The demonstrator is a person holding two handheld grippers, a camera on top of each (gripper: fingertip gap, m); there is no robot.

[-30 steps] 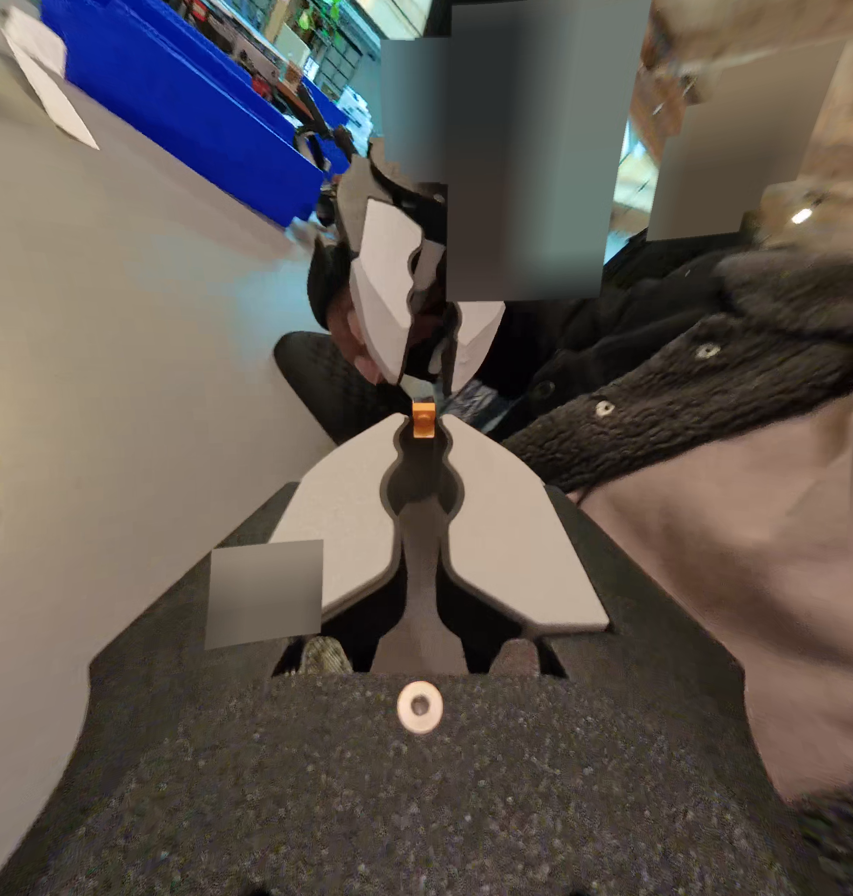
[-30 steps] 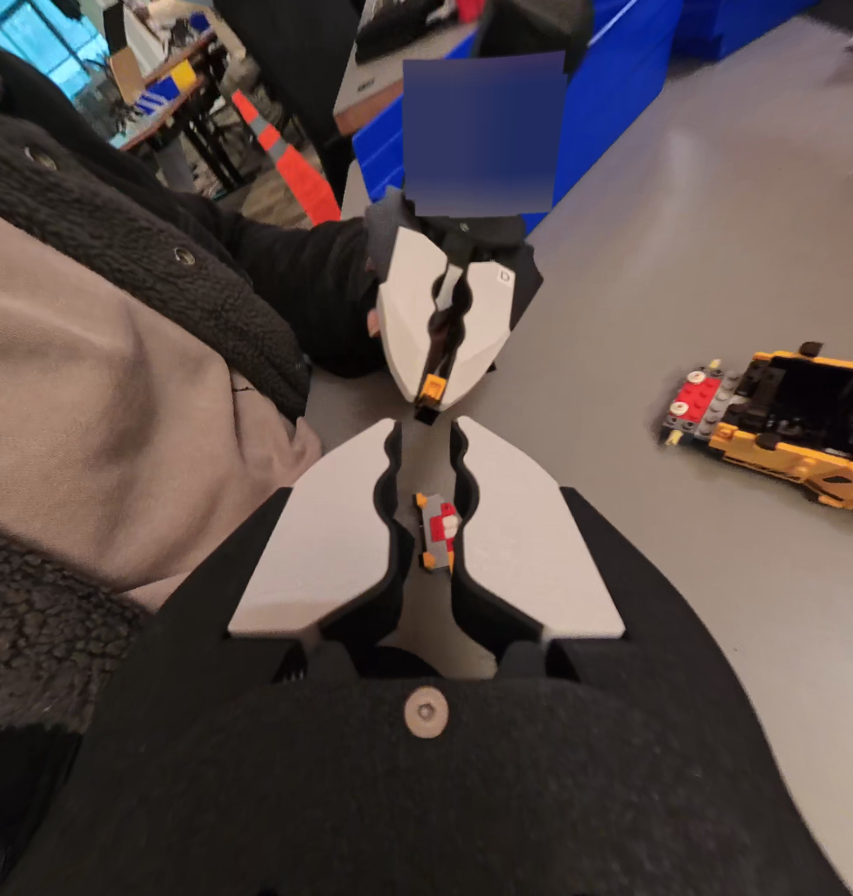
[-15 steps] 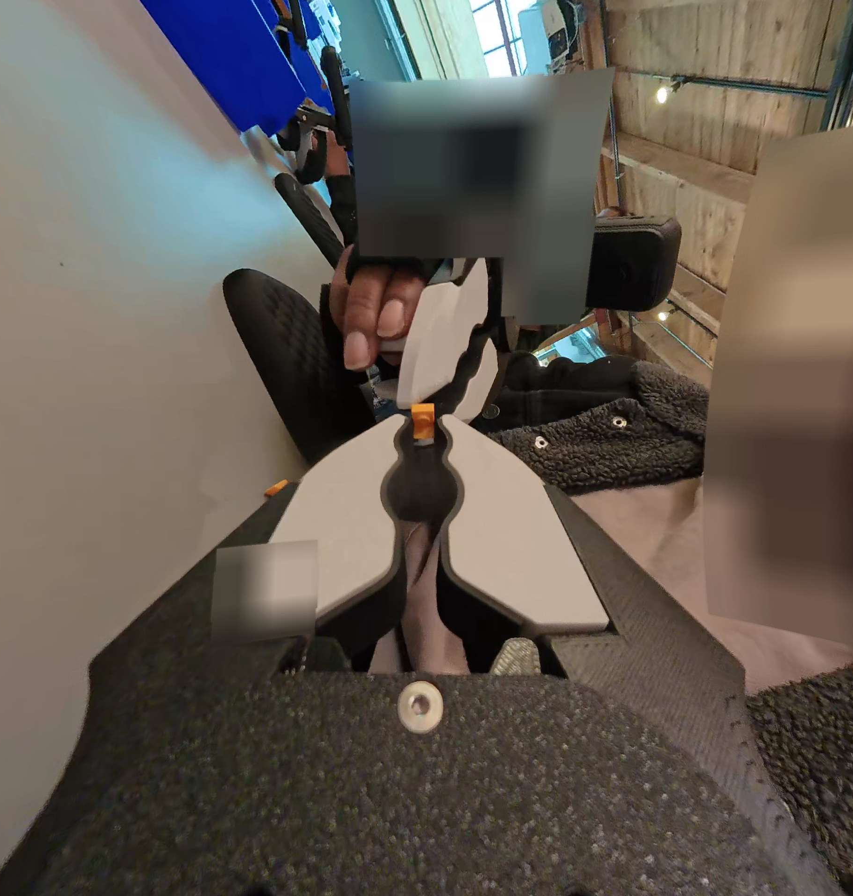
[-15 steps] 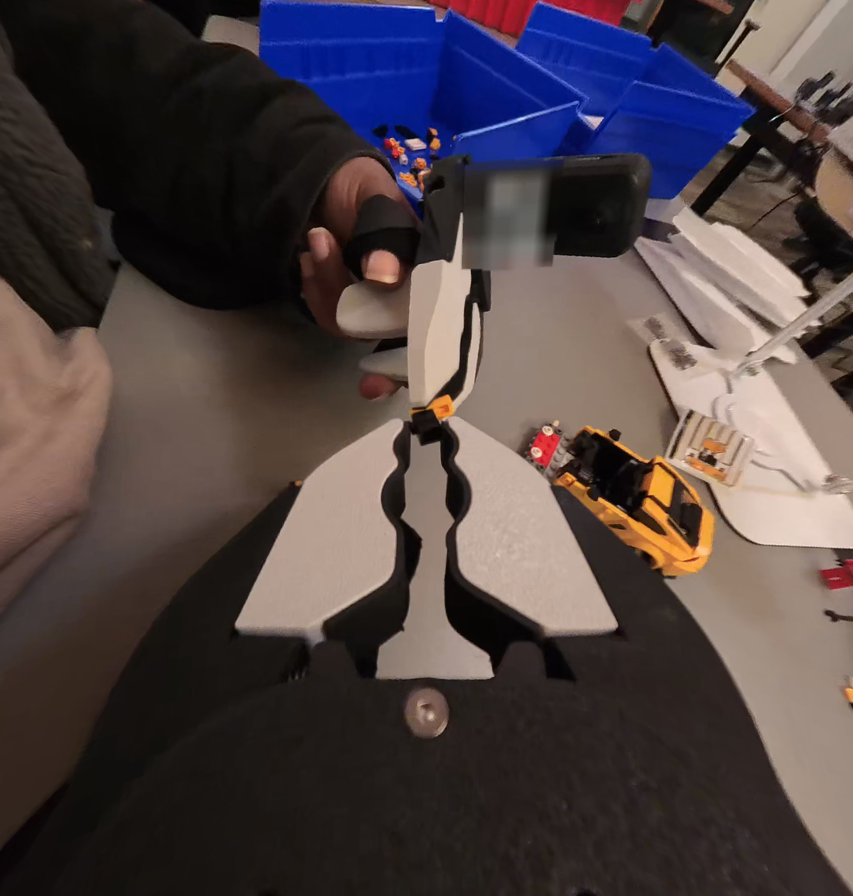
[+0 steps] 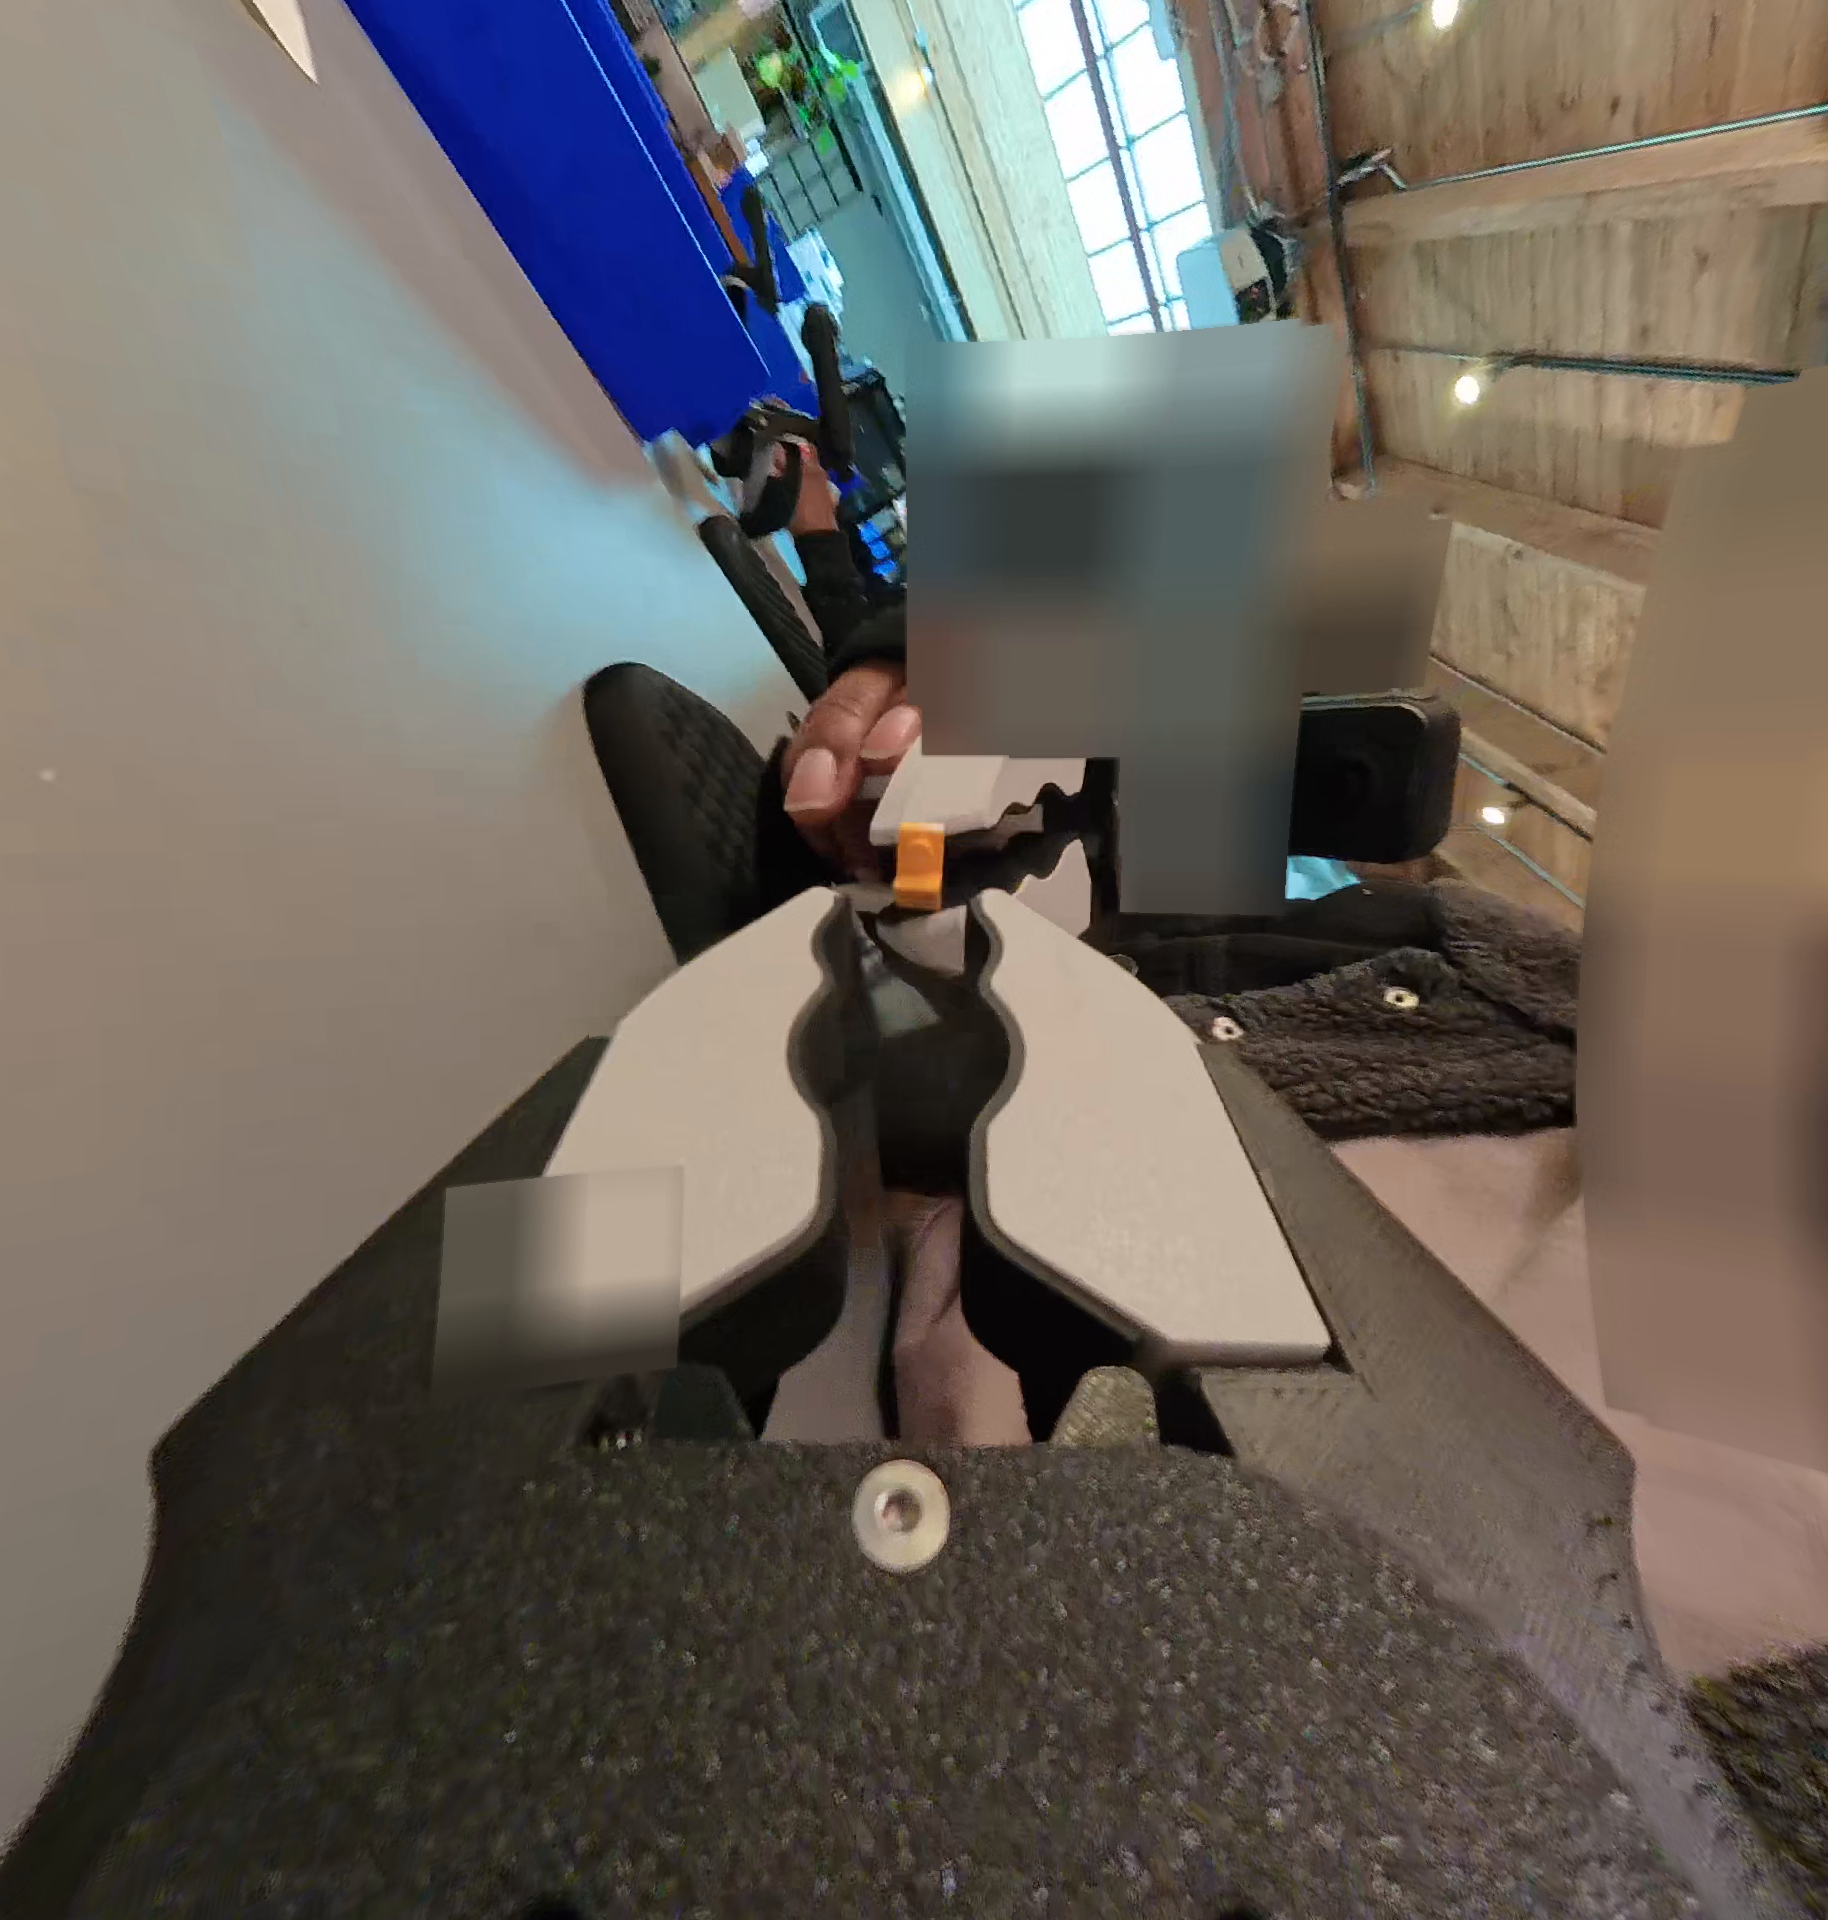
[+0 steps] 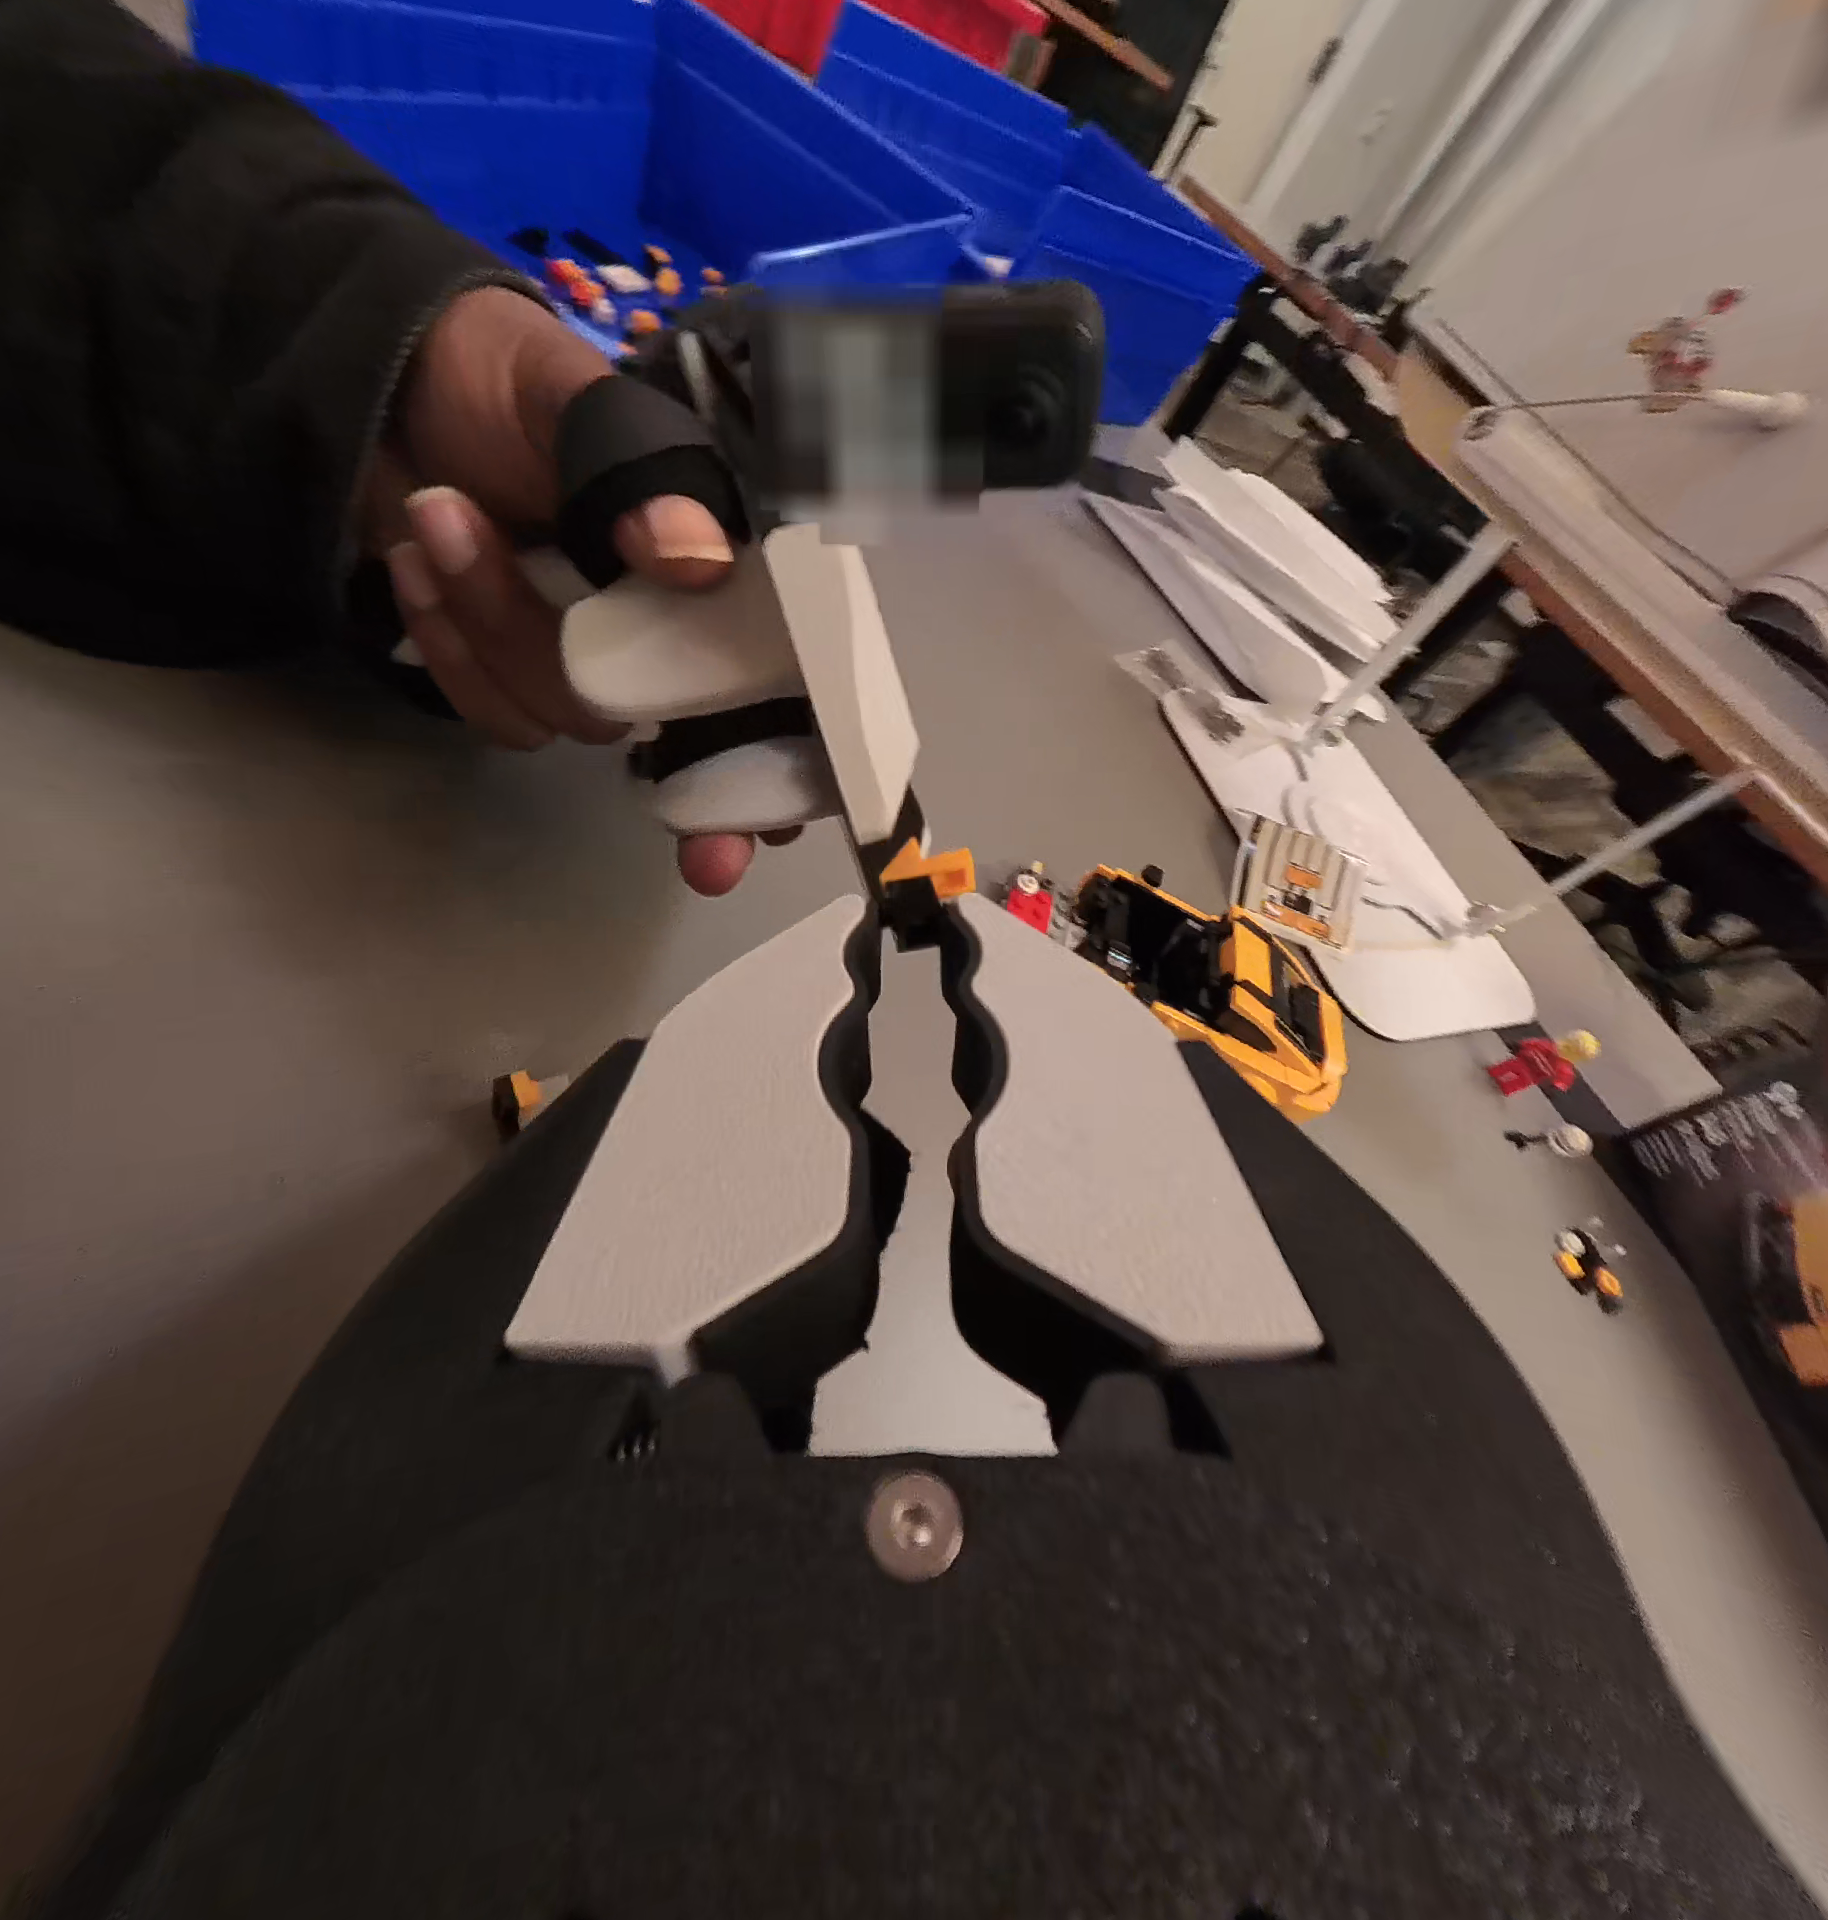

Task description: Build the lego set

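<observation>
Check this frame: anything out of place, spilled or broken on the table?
Nothing looks broken or spilled. A small orange-black piece lies alone on the table left of the right gripper, and a red minifigure lies flat by the booklet, both apart from the car.

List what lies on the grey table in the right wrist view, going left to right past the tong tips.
Small orange piece → yellow toy car → white sheet → red toy figure → dark booklet.
</observation>
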